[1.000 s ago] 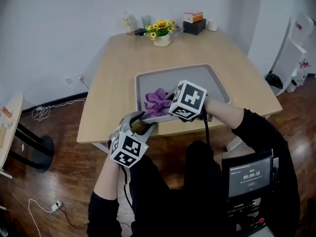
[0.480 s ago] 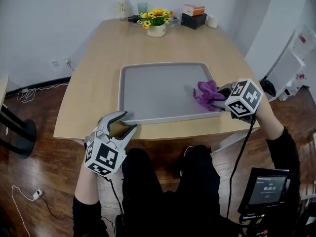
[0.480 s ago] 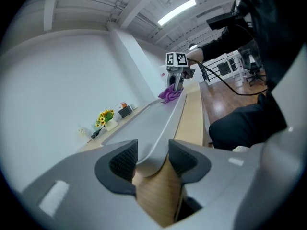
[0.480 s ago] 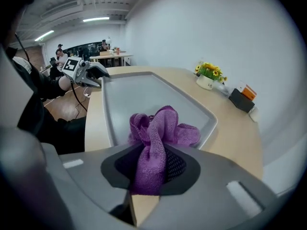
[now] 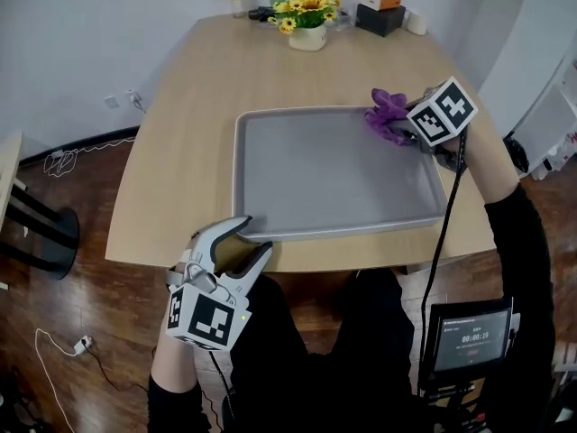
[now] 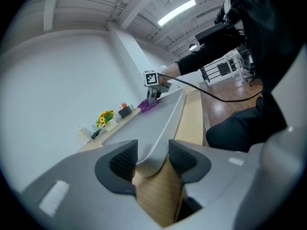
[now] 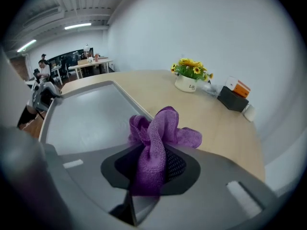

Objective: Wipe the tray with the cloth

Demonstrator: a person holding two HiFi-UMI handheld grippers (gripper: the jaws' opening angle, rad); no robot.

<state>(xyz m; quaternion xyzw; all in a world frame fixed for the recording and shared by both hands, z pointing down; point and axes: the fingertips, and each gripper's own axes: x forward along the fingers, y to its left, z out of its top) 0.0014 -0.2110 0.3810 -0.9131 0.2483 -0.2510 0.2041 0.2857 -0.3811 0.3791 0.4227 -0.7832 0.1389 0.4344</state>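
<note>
The grey tray (image 5: 334,174), shallow with a raised rim, lies flat on the table (image 5: 198,133). The left gripper (image 5: 252,235) clamps its near left corner. The purple cloth (image 5: 388,114) is bunched, pinched in the right gripper (image 5: 406,126) at the tray's far right corner.

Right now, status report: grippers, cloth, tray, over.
Left gripper clamps tray, near-left corner. Right gripper shut on purple cloth, far-right corner. Nothing in the way.

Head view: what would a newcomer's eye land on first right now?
The purple cloth, bunched in the right gripper at the far right corner of the grey tray. Next, the left gripper clamping the tray's near left corner, and the yellow flowers at the far edge of the table.
</note>
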